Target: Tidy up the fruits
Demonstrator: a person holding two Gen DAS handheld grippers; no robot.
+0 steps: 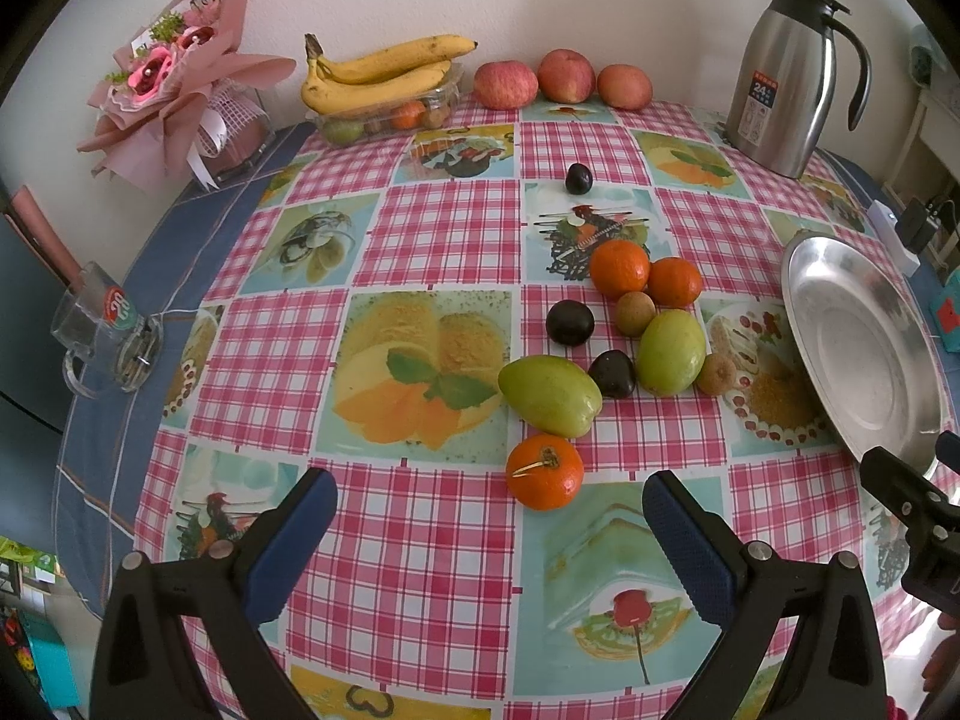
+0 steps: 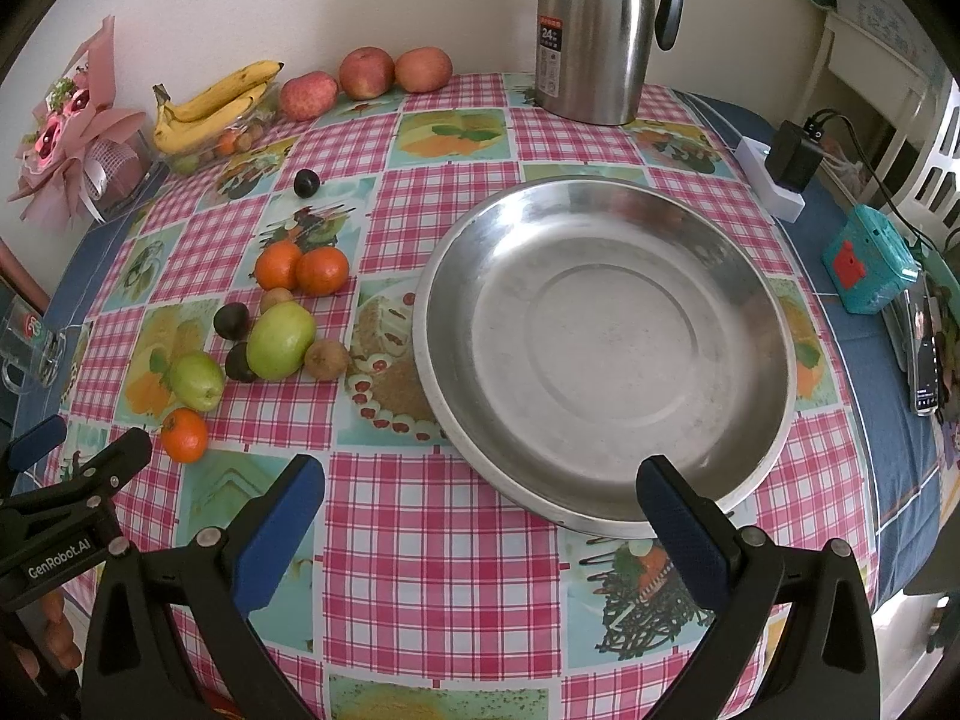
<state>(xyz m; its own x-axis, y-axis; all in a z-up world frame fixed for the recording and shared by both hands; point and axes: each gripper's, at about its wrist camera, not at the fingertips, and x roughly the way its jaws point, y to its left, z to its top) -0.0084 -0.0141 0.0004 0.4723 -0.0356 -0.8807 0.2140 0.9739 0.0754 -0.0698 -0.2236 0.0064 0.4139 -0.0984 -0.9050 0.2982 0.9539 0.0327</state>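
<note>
A cluster of loose fruit lies mid-table: a near orange (image 1: 545, 471) (image 2: 185, 434), two green fruits (image 1: 549, 396) (image 1: 671, 351), two more oranges (image 1: 619, 269) (image 1: 674, 282), dark plums (image 1: 570, 323) (image 1: 612, 373) and small brown fruits (image 1: 635, 313). One plum (image 1: 578, 178) sits apart, farther back. An empty steel plate (image 2: 480, 276) (image 1: 804, 276) rests to the right of the fruit. My left gripper (image 1: 489, 531) is open, just short of the near orange. My right gripper (image 2: 480, 525) is open at the plate's near rim, holding nothing.
Along the back wall sit bananas (image 1: 384, 69) on a clear fruit box (image 1: 384, 120), three apples (image 1: 564, 81) and a steel thermos jug (image 1: 786, 75). A flower bouquet (image 1: 174, 78) and glass mug (image 1: 96, 330) are left. A charger (image 2: 792, 159), teal box (image 2: 870, 267) and phone (image 2: 924, 354) lie right.
</note>
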